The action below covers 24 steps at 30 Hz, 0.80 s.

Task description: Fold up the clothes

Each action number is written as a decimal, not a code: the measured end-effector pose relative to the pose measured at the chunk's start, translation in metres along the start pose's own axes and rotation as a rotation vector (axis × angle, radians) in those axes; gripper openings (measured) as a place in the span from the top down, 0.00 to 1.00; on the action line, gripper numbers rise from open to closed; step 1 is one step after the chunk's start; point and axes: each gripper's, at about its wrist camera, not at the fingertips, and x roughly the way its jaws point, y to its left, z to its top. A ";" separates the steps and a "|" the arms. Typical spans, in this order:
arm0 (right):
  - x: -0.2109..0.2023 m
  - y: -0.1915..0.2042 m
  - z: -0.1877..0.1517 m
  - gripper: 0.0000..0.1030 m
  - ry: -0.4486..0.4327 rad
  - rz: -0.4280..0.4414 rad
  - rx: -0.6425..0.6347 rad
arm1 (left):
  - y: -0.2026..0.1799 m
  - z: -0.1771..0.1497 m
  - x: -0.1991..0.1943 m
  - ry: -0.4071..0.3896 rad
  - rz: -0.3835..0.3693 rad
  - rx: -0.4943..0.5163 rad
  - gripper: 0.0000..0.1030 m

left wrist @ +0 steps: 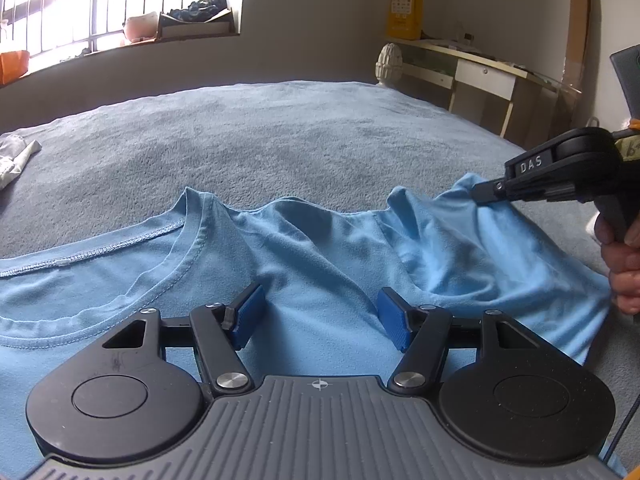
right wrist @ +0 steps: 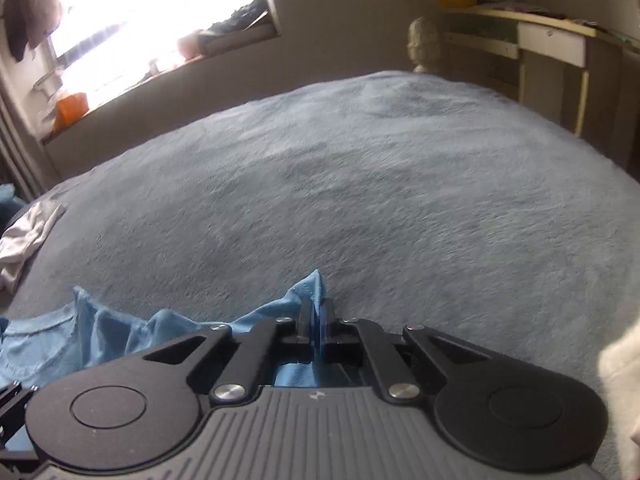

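Observation:
A light blue T-shirt [left wrist: 304, 256] lies on the grey bed cover, its collar [left wrist: 188, 236] at the left of the left wrist view. My left gripper [left wrist: 320, 316] hovers open over the shirt's shoulder area, nothing between its blue pads. My right gripper [left wrist: 480, 192] comes in from the right, held by a hand [left wrist: 620, 264], and is shut on the edge of the shirt's sleeve, which is lifted slightly. In the right wrist view the right gripper [right wrist: 317, 320] has a fold of the blue T-shirt [right wrist: 304, 292] pinched between its closed jaws.
The grey bed cover [left wrist: 280, 140] stretches far ahead. A pale crumpled garment [left wrist: 16, 160] lies at the bed's left edge. A desk with a drawer [left wrist: 484, 76] stands beyond the right corner, and a window sill with items [left wrist: 192, 20] runs along the back wall.

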 end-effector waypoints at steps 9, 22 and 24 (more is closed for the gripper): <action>0.008 -0.036 -0.004 0.99 0.001 -0.111 0.139 | 0.001 0.001 -0.002 -0.004 -0.001 -0.001 0.38; -0.044 -0.042 0.003 0.79 -0.019 -0.028 0.212 | 0.010 0.042 0.026 0.050 -0.059 0.013 0.37; -0.059 -0.042 -0.005 0.78 0.019 -0.043 0.215 | 0.016 0.044 0.043 0.095 -0.048 -0.019 0.37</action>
